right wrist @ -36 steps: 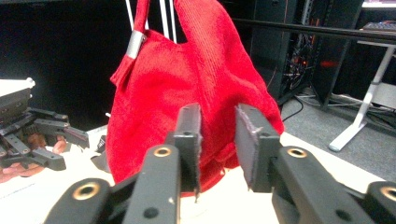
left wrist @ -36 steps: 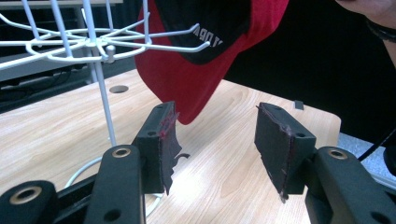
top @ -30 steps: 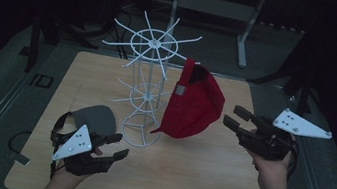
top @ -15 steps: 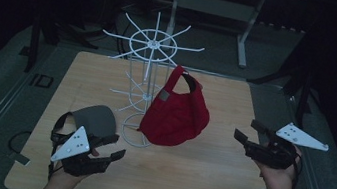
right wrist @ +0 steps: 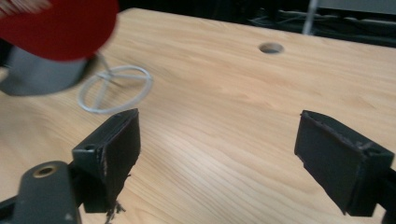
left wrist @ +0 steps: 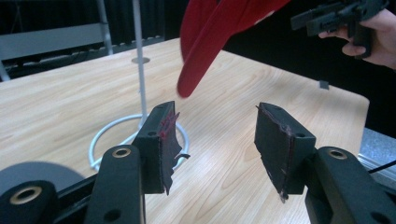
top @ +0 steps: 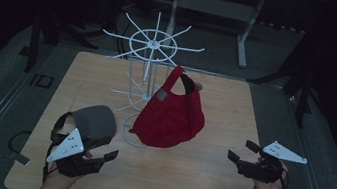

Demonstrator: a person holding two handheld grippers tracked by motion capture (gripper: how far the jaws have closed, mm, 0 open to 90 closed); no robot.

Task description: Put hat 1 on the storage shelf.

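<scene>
Two black two-jaw grippers at near edge of one light wooden table (top: 204, 181). Left gripper (top: 96, 157): jaws partly apart, nothing between. Right gripper (top: 238, 153): jaws just been opening, now wide, empty. One grey cap (top: 94, 123) lies just beyond left gripper. One red cap (top: 171, 115) hangs mid-table on one white wire rack (top: 153, 47), between grippers, apart from both.

Three views on one wooden table (top: 204, 181)

High view looking forward and down from far; two gripper views low and close over the tabletop, facing across it, sharing the red cap (top: 171, 115) and white wire rack (top: 147, 71) base.
</scene>
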